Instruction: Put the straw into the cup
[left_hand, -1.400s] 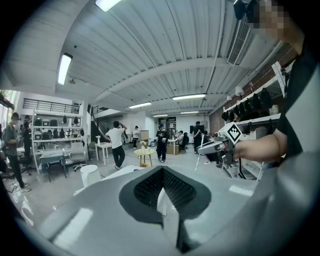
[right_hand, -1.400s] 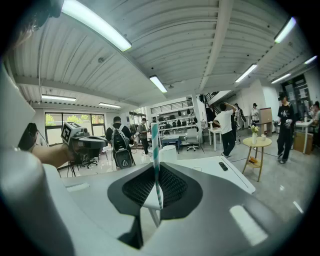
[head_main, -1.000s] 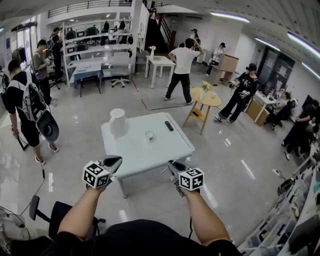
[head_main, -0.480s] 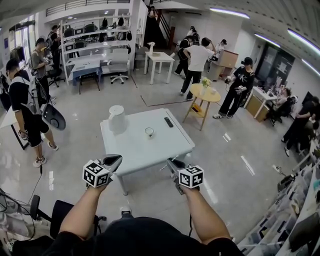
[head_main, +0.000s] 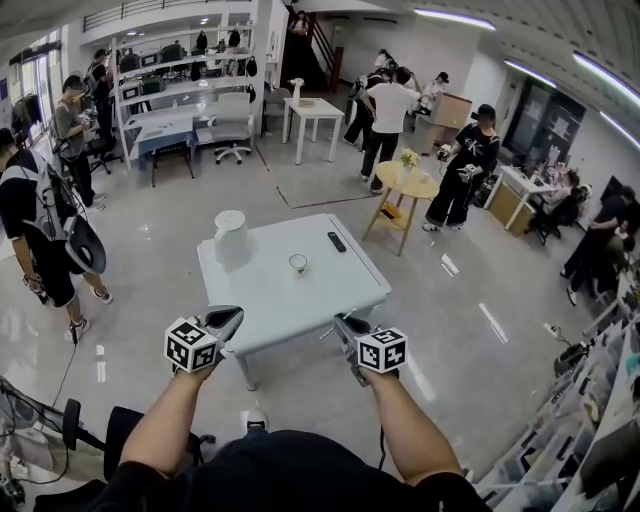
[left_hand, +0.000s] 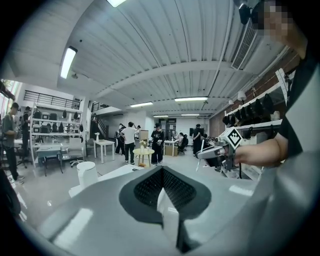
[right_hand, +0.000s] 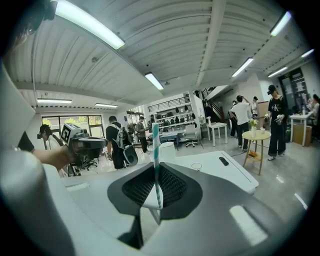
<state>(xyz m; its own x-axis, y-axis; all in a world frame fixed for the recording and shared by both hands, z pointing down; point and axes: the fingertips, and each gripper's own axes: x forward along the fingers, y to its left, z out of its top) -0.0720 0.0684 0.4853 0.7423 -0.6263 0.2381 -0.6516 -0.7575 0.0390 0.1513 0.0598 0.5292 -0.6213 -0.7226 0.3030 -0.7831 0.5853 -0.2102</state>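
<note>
A small clear cup (head_main: 298, 264) stands near the middle of the white table (head_main: 260, 300) ahead of me. In the right gripper view the cup (right_hand: 197, 166) shows on the tabletop beyond the jaws. My right gripper (head_main: 346, 326) (right_hand: 156, 200) is shut on a teal-and-white striped straw (right_hand: 155, 160) that stands upright. From the left gripper view the straw (left_hand: 197, 162) hangs thin under that gripper. My left gripper (head_main: 227, 319) (left_hand: 162, 192) is shut with nothing in it. Both are held short of the table's near edge.
A white cylindrical container (head_main: 230, 238) stands at the table's far left corner and a dark remote (head_main: 337, 241) lies at the far right. A round yellow side table (head_main: 411, 186) and several people stand beyond. A person with a backpack (head_main: 45, 235) is at the left.
Both grippers hold the same pose and the straw stays gripped. People in the background have walked, and the view has drifted slightly.
</note>
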